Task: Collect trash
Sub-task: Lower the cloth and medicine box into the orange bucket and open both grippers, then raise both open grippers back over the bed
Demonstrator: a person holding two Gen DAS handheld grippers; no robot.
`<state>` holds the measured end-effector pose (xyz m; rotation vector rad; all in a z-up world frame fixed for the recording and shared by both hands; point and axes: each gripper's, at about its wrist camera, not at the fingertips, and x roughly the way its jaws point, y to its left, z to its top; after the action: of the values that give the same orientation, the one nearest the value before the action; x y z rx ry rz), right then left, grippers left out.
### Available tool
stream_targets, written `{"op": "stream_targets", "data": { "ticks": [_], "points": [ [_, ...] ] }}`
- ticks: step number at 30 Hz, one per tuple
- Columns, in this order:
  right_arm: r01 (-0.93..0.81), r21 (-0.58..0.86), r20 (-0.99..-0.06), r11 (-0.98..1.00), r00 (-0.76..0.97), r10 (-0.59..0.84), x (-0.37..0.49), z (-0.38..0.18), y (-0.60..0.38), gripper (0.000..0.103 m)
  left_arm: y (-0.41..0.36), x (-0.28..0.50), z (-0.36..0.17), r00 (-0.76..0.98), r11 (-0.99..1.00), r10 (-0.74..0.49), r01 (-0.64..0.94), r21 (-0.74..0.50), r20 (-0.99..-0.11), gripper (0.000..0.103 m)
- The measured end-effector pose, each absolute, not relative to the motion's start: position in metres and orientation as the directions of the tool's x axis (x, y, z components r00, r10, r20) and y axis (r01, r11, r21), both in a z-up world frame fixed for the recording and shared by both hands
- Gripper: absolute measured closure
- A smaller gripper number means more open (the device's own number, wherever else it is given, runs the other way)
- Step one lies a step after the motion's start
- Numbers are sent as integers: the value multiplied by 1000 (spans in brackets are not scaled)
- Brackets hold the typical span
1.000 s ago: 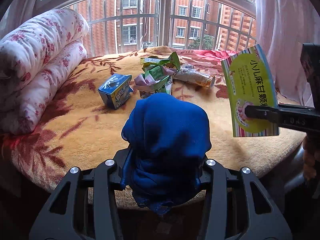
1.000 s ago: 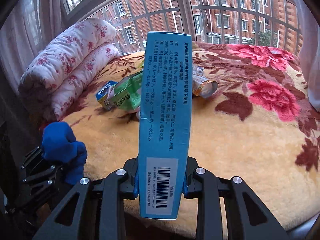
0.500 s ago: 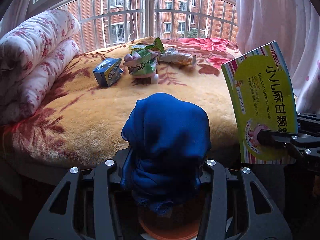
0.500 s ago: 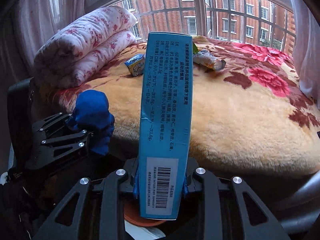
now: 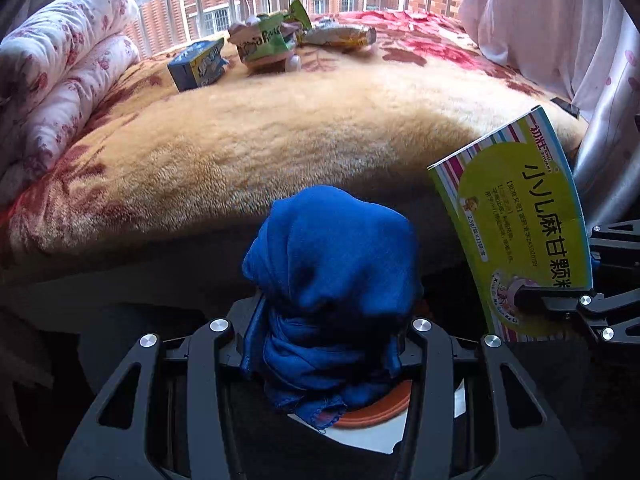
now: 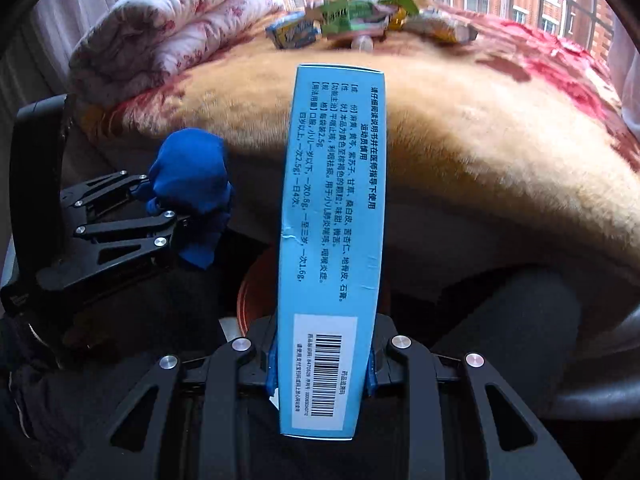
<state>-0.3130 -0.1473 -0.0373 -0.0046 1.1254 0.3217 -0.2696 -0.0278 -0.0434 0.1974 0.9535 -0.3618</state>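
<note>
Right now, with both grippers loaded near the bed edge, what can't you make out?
- Orange-rimmed container: left wrist view, mostly hidden behind the blue cloth; right wrist view, behind the medicine box.
- Left gripper fingertips: buried in cloth.
- Wrappers on the blanket: right wrist view, blurred.
- Right gripper pads: covered by the box.

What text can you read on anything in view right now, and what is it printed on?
"小儿麻甘颗粒": front of the medicine box in the right gripper.
"运动员慎用": blue side panel of the same box.
Barcode label near its lower end: digits too small to read.
Small blue box on the blanket: print blurred.
Green wrapper: lettering unreadable.
Blue cloth in the left gripper: none.
</note>
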Motion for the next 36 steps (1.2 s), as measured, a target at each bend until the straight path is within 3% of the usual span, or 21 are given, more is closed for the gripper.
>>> {"op": "stream_targets", "data": {
  "ticks": [13,20,22,23,25,36],
  "points": [
    [-259,198,-941,946,220,257,-289,-104,-143,73,-37,-250,-132,265,925,-119,379,-10,-957,59],
    [-268,201,-957,942,153,248,-270,-132,-137,72,-42,-236,-161,175,924,-69,383,3,-982,56],
    [-276,196,-961,941,139,241,-263,-138,-135,68,-44,-232,-169,146,920,-49,392,12,-988,47],
    [-279,192,-962,941,136,237,-260,-140,-134,52,-45,-230,-173,132,919,-45,395,11,-990,41],
    [-279,182,-964,943,140,227,-256,-143,-135,43,-46,-226,-178,117,919,-41,395,8,-992,32],
    [-224,186,-965,957,144,222,-263,-138,-154,43,-29,-216,-177,93,938,-69,344,-33,-993,31]
  ]
}}
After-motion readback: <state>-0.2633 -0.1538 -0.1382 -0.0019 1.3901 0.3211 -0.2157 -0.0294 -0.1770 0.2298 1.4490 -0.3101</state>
